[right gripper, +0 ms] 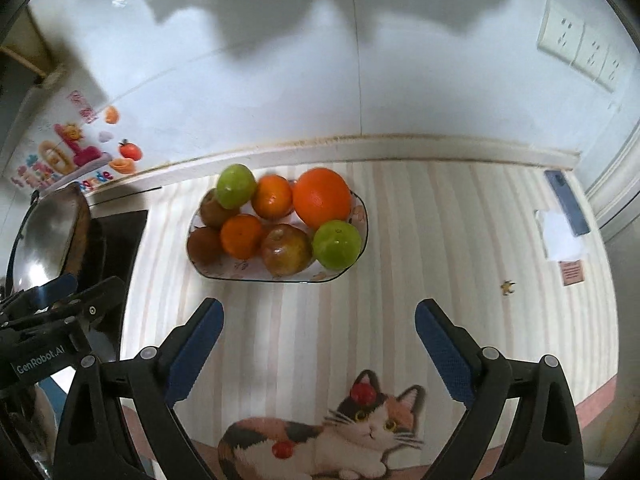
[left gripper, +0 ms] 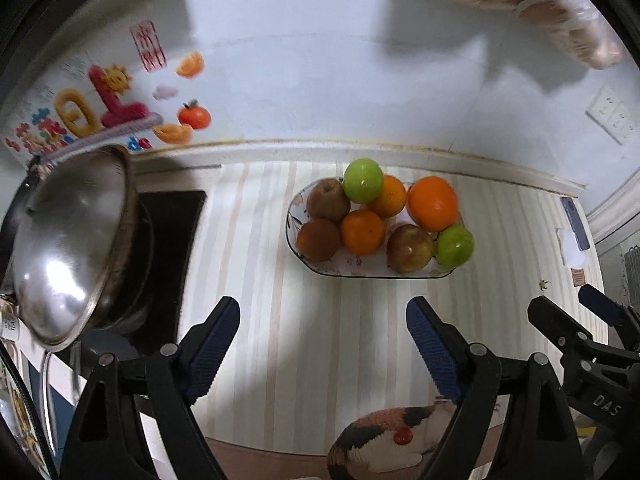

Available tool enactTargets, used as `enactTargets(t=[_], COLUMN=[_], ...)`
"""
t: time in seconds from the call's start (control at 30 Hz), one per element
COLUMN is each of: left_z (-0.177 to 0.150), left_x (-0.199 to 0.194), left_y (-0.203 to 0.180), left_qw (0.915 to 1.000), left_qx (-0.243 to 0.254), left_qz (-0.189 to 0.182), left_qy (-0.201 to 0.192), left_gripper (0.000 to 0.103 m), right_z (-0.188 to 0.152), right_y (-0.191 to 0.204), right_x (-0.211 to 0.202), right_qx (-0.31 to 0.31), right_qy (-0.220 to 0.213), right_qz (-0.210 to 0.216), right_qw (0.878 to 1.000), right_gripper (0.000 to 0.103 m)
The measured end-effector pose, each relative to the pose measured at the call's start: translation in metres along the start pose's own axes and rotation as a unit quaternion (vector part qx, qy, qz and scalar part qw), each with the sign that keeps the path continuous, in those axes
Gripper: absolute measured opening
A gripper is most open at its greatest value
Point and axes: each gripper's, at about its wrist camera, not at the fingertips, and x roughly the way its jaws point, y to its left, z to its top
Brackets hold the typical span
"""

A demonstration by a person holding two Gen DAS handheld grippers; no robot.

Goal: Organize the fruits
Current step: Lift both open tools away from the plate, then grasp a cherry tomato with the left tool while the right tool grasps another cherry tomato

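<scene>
Hovering above the striped mat point(right gripper: 400, 248), both grippers stood wide with nothing between their blue pads: the left gripper point(left gripper: 322, 344) and the right gripper point(right gripper: 318, 344) pointed down at the counter, well short of the fruit. All the fruit lay heaped on the oval plate point(right gripper: 362, 210) near the wall: a big orange point(right gripper: 322, 198), two green apples, one stacked high at the back point(right gripper: 236, 185) and one at the front corner point(right gripper: 337, 243), smaller oranges and brownish fruit packed between them.

The pile looked done, so I judged the step to be backing off; it would go best by keeping both grippers high and away from the plate, since the stacked green apple could roll if nudged.

Motion blurred the left view. A wok lid point(left gripper: 68, 248) hid most of the stove, and the plate's far rim was lost behind the fruit.
</scene>
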Motion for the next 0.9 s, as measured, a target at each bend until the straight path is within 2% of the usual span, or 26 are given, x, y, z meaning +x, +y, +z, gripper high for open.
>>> enactTargets(t=[0.13,0.53,0.9], left_z=[-0.008,-0.030,-0.041], left_x=[-0.031,-0.086,-0.111], left_y=[-0.005,-0.015,-0.013], left_qw=[0.9996,0.9978,0.9959], left_qx=[0.010,0.014,0.021], left_qz=[-0.001,-0.031,-0.033], left_qy=[-0.026,-0.058,-0.081], left_gripper=[0.085,0.085,0.085], right_z=[-0.009,-0.029,-0.032], right_y=[0.003,0.009,0.014], right_x=[-0.037,-0.123,-0.151], right_qx=[-0.009,-0.020,-0.018], right_qy=[-0.024,-0.077,-0.094], right_qz=[-0.003,0.000,0.011], right_qw=[1.000,0.997,0.995], right_gripper=[0.099,0.099,0.099])
